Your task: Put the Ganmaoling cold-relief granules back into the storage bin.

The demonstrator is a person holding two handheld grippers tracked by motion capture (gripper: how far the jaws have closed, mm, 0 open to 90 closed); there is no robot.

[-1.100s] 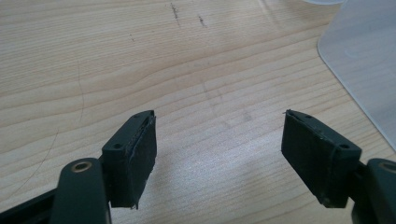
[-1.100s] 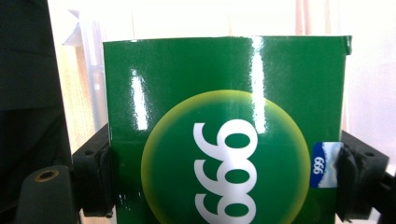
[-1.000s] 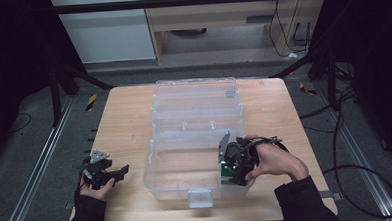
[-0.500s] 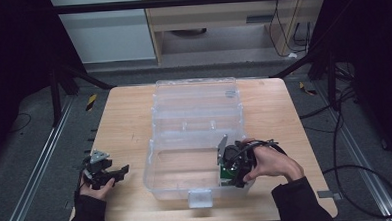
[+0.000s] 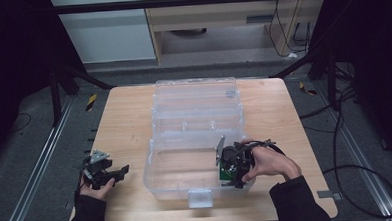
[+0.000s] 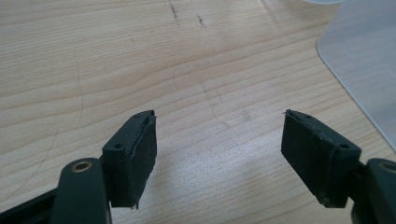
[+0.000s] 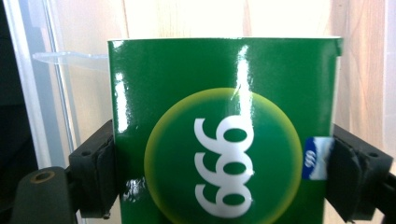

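Observation:
A glossy green box (image 7: pixel 224 93) with white digits in a yellow-green circle stands upright inside the clear plastic bin (image 5: pixel 151 162), by its right wall. My right gripper (image 7: pixel 223 172) reaches over that wall (image 5: pixel 227 164), its pads touching both sides of the box (image 5: pixel 222 172). Its jaws have just been opening a little with the box between them. My left gripper (image 5: pixel 120 171) rests on the wooden table (image 5: pixel 124 118) left of the bin. It is open (image 6: pixel 217 154) with only bare wood between its fingers.
The bin's clear lid (image 5: pixel 195 93) lies open toward the table's far edge. A corner of the bin (image 6: pixel 364 60) appears to the right in the left gripper view. The bin's wall (image 7: pixel 42 93) stands close beside the box. Cables lie on the floor at right.

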